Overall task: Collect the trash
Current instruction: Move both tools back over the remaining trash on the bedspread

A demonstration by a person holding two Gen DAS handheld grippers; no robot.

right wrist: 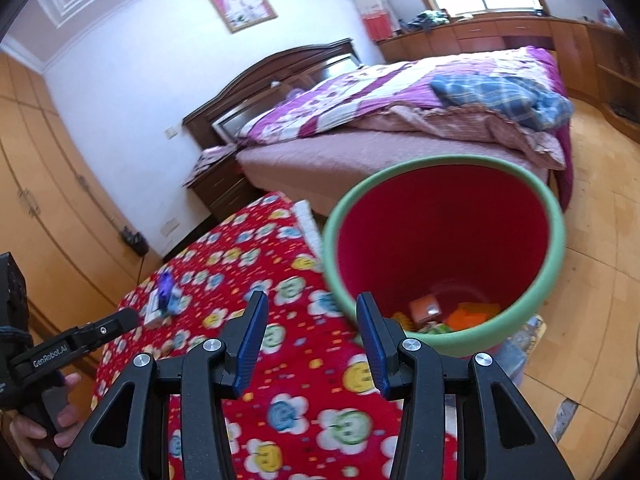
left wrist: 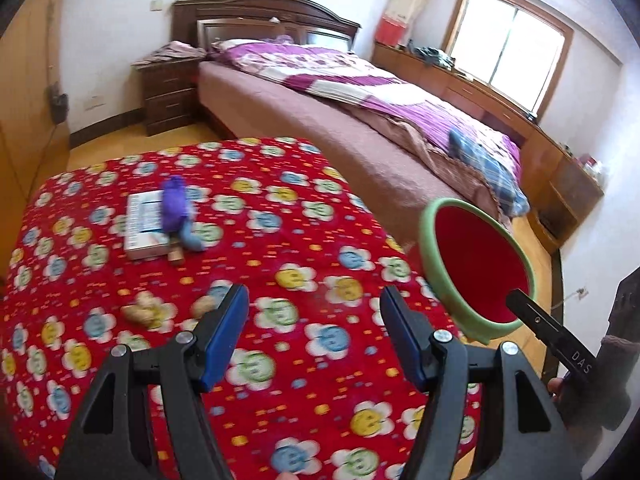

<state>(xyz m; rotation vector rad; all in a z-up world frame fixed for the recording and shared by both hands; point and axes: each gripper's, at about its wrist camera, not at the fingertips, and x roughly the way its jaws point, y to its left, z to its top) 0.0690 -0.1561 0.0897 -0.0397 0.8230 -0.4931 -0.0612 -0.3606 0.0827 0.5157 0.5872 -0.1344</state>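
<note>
The red bin with the green rim (right wrist: 444,252) sat just off the right edge of the table, level with the flowered red tablecloth (left wrist: 280,240), probably so that scraps could go straight in; a few bright pieces already lay at its bottom. The right gripper (right wrist: 312,340) hung at its near rim, jaws spread and empty, over the cloth's edge. The left gripper (left wrist: 314,336), jaws spread wide with nothing between them, pointed across the table toward what seemed left to collect: two pale lumps (left wrist: 148,310) near its left finger and, farther left, a purple-and-blue wad (left wrist: 178,216) resting on a white box (left wrist: 142,226).
</note>
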